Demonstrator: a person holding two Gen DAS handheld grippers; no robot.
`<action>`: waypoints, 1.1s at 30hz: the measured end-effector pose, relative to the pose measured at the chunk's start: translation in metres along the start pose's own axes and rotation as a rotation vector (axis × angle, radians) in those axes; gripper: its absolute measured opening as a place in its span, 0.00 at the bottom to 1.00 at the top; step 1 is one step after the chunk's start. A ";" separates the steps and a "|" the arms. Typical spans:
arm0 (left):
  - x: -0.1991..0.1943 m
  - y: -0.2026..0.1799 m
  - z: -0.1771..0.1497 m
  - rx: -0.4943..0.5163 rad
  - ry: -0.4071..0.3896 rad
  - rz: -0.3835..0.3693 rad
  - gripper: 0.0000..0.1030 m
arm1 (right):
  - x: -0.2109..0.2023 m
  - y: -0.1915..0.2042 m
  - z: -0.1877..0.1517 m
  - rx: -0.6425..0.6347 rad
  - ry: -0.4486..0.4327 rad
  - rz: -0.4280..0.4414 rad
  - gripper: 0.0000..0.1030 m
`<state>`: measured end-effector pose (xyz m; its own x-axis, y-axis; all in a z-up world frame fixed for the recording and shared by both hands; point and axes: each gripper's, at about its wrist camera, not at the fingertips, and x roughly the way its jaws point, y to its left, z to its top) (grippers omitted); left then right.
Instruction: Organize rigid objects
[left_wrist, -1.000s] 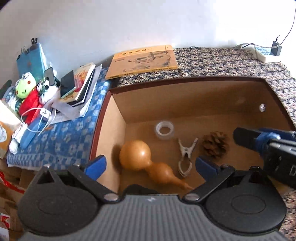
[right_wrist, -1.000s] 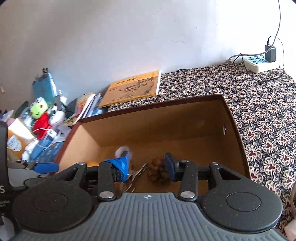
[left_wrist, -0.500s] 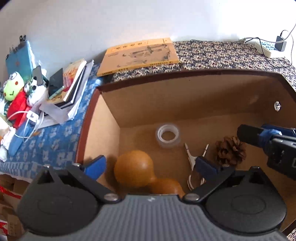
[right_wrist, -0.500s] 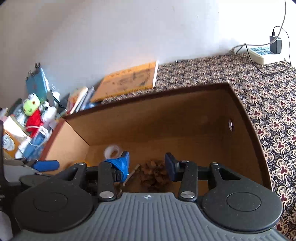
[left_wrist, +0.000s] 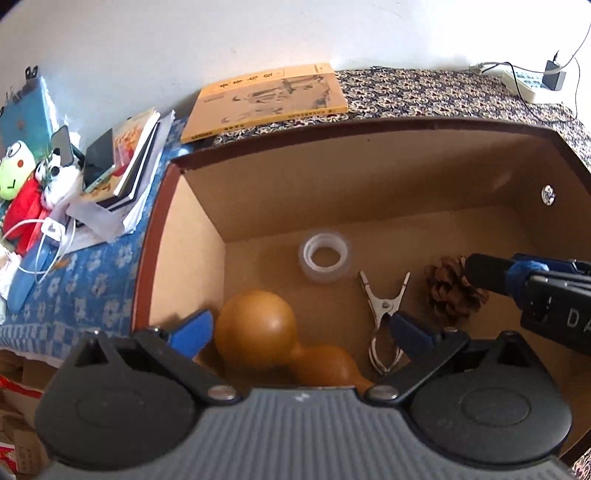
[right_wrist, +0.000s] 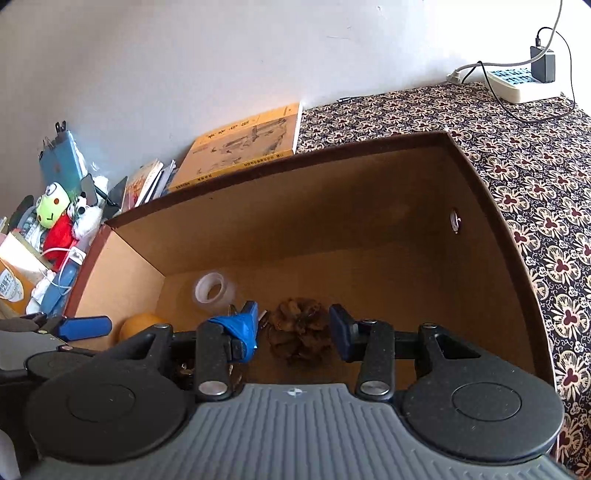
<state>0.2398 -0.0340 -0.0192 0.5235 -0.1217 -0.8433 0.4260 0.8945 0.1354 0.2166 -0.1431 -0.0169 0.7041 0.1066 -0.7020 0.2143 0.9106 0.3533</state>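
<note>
I am holding my left gripper (left_wrist: 299, 326) inside the cardboard box (left_wrist: 369, 184), its jaws standing wide apart with the gourd (left_wrist: 258, 332) lying between them; the pads are not pressing on it. My right gripper (right_wrist: 293, 330) is also reaching into the box, its jaws partly open and sitting either side of the pine cone (right_wrist: 299, 328), though I cannot tell whether the pads are touching it. A metal clip (left_wrist: 384, 310) is lying on the box floor between the gourd and the pine cone, and a roll of clear tape (left_wrist: 325, 254) is resting nearer the back wall. Beyond the box a yellow book (left_wrist: 269, 99) is lying by the wall on the patterned cloth (right_wrist: 535, 166), with a power strip (right_wrist: 517, 83) off to the right. Stacked books (left_wrist: 125, 162) and plush toys (left_wrist: 33, 184) are sitting on the left.
</note>
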 end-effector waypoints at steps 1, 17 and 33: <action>0.000 -0.001 0.000 0.005 0.004 0.005 0.99 | -0.001 0.000 0.000 0.001 0.001 0.001 0.25; -0.008 0.002 -0.012 0.023 0.020 0.028 0.99 | -0.011 0.003 -0.013 0.020 0.053 0.059 0.26; -0.014 -0.003 -0.021 0.022 -0.013 0.062 0.99 | -0.013 -0.005 -0.017 0.055 0.035 0.116 0.26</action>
<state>0.2160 -0.0259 -0.0184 0.5590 -0.0718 -0.8260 0.4083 0.8910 0.1988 0.1954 -0.1426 -0.0202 0.7024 0.2251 -0.6753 0.1703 0.8680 0.4665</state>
